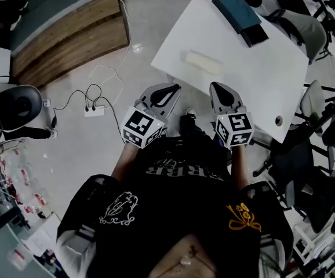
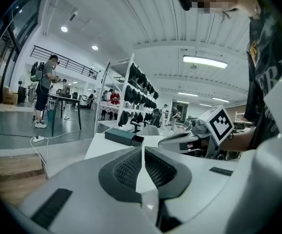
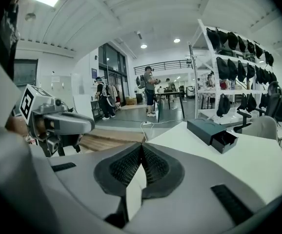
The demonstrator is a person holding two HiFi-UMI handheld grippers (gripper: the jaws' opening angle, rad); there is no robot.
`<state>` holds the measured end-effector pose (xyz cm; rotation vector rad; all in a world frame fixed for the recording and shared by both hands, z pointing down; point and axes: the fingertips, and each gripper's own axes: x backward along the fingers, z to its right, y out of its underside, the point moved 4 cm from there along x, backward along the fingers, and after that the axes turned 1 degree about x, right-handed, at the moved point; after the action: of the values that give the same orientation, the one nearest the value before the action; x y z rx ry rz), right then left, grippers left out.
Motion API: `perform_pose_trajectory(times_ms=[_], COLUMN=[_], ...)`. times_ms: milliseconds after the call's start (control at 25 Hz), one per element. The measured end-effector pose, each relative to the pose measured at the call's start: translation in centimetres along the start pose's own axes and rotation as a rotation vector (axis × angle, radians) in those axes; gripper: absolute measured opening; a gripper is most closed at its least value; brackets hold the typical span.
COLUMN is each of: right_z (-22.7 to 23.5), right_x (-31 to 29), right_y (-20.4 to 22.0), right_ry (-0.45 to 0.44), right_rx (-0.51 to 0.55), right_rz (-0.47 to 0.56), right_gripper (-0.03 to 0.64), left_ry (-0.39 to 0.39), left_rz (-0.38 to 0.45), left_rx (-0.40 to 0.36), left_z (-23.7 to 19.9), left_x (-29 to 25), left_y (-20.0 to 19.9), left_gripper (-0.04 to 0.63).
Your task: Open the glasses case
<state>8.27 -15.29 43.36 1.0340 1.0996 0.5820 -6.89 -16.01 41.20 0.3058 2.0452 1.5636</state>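
Observation:
On the white table point(image 1: 260, 68) a pale oblong case point(image 1: 202, 62) lies near the front edge. Farther back sits a dark teal box point(image 1: 240, 13) with its drawer slid partly out; it also shows in the left gripper view point(image 2: 123, 136) and the right gripper view point(image 3: 211, 130). My left gripper point(image 1: 170, 89) point(image 2: 142, 149) and right gripper point(image 1: 217, 87) point(image 3: 142, 146) hover side by side just short of the table's near edge, apart from both objects. Each has its pads pressed together with nothing between them. The pale case is hidden behind the jaws in both gripper views.
A power strip point(image 1: 95, 110) with white cables lies on the floor to the left, beyond it a wooden platform point(image 1: 69, 36). Office chairs point(image 1: 306, 30) crowd the table's right side. Shelves of dark bags point(image 3: 233, 43) and standing people point(image 2: 44, 89) are far off.

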Motion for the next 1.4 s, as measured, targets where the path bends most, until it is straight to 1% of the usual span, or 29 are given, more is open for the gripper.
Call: perform_pose_trajectory(times_ms=[280,520,640,880,1040,1200,1280,1320,1400], right_z=[6.9,10.3,10.8,11.0,10.7,10.9,10.9,10.9,10.9], right_x=[-5.1,-8.6,-10.1,-13.1,-14.2,-14.8,-14.8,-14.8,-14.8], right_y=[2.7,5.4,6.6,8.7,10.4,11.5,11.5,11.5,11.5], right_ry=[-0.041,-0.106,-0.141,-0.188,-0.205,-0.171,-0.152,-0.144,-0.141], right_rx=[0.081,0.174,0.242,0.362,0.497,0.608,0.639,0.647,0.653], right_rz=[-0.128,-0.233,-0.28,-0.349,-0.405,-0.429,-0.424,-0.419,-0.412], right_gripper=[0.015,0.091,0.131,0.21,0.252,0.256,0.245,0.23,0.225], left_ry=[-0.035,-0.08,-0.1,-0.137,-0.158,-0.177,-0.184,-0.185,-0.189], left_rz=[-0.043,-0.085,-0.107,-0.127,-0.137,-0.148,-0.157,-0.161,-0.17], left_rx=[0.006,-0.012,-0.021,0.0,0.01,0.023,0.029,0.033,0.04], left_z=[-1.2,-2.3,-2.7,-3.0,-3.0,-3.1,-3.2,-3.2,-3.4], left_x=[-5.5,-8.8,-9.8,-11.3,-11.8,-12.1,-12.1,-12.1,-12.2], left_y=[-0.1,0.4,0.9,1.8,2.4,3.1,3.5,3.8,4.3], left_gripper=[0.031,0.031,0.031,0.031,0.031,0.031,0.031,0.031,0.031])
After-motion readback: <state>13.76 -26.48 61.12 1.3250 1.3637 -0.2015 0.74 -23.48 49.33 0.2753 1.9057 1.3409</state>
